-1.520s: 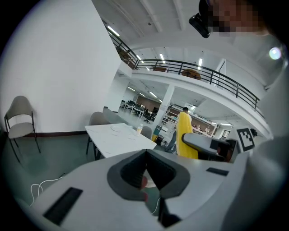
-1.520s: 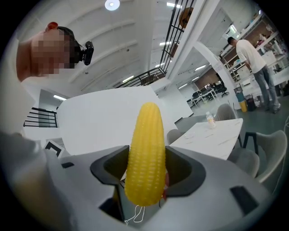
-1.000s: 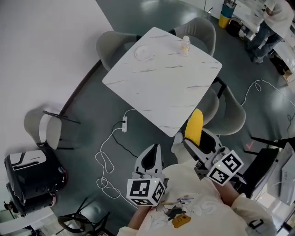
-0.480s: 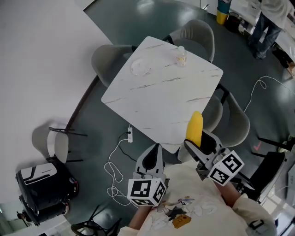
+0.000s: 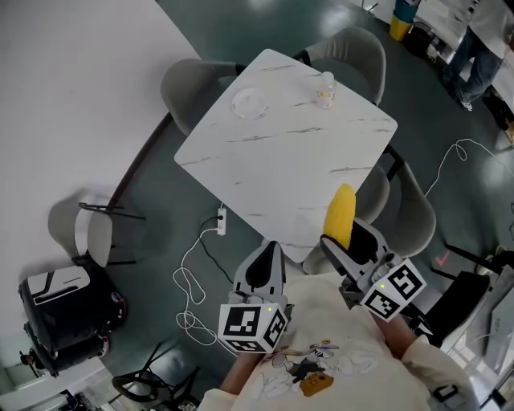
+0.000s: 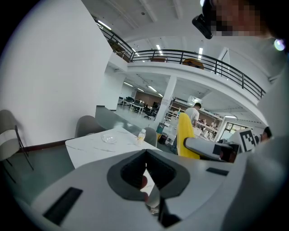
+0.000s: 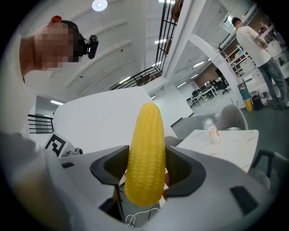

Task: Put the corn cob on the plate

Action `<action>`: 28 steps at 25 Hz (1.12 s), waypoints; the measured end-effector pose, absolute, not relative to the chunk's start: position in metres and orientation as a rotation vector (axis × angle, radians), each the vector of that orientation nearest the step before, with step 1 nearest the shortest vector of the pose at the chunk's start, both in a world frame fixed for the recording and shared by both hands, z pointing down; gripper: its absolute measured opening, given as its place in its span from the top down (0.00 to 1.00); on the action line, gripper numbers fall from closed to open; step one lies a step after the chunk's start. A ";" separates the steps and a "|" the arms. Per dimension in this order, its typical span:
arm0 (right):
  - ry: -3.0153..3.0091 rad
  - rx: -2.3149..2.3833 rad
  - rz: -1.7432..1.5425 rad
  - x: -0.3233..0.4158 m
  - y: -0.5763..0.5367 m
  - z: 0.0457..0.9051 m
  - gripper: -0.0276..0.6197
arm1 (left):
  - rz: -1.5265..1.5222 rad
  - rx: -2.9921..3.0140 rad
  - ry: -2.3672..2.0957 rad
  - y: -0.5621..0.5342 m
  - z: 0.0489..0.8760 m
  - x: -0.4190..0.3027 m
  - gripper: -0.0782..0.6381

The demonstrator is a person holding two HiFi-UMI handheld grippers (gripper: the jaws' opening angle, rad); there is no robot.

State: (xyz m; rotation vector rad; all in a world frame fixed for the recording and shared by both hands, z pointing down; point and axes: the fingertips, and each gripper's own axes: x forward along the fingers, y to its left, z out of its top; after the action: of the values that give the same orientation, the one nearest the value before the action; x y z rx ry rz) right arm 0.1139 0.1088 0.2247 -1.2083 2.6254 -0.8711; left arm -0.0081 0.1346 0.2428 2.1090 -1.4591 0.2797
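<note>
A ceiling lamp (image 7: pixel 99 5) is shining brightly above the right tongs (image 7: pixel 145 162); the worktop (image 5: pixel 281 152) ahead is glaring white. Both gripper views are bowing and darkening at the edges; the left tongs (image 6: pixel 145 168) are blurring close up.

Plate (image 5: pixel 249 102) L of bottle (image 5: pixel 324 89), on tbl (image 5: pixel 281 164)

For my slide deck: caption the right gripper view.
Right gripper shut on a yellow corn cob; marble table and bottle beyond.

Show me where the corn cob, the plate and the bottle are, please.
corn cob (image 7: pixel 144 153): right gripper view, the middle of its length.
plate (image 5: pixel 249 102): head view, its bare centre.
bottle (image 5: pixel 324 90): head view, its body.
</note>
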 end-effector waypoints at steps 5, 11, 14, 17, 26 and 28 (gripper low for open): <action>2.614 -1.245 -0.870 0.117 0.097 0.228 0.57 | 0.293 2.119 -1.431 0.118 0.247 -0.007 0.88; 2.595 -1.304 -0.863 0.114 0.068 0.231 0.57 | 0.302 2.141 -1.405 0.085 0.246 -0.014 0.88; 2.609 -1.320 -0.868 0.105 0.049 0.238 0.57 | 0.303 2.150 -1.393 0.064 0.250 -0.020 0.88; 2.626 -1.351 -0.871 0.094 0.030 0.246 0.57 | 0.331 2.145 -1.361 0.044 0.260 -0.028 0.88; 2.709 -1.421 -0.841 0.077 -0.044 0.272 0.57 | 0.355 2.121 -1.295 -0.028 0.304 -0.050 0.88; 2.737 -1.412 -0.859 0.073 -0.057 0.281 0.57 | 0.363 2.102 -1.290 -0.040 0.314 -0.056 0.88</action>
State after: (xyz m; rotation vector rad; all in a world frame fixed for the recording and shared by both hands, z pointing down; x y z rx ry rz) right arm 0.0730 -0.0574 0.2810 -1.4119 2.7371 -0.8586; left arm -0.0557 -0.0399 0.3140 2.1023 -1.2903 0.3633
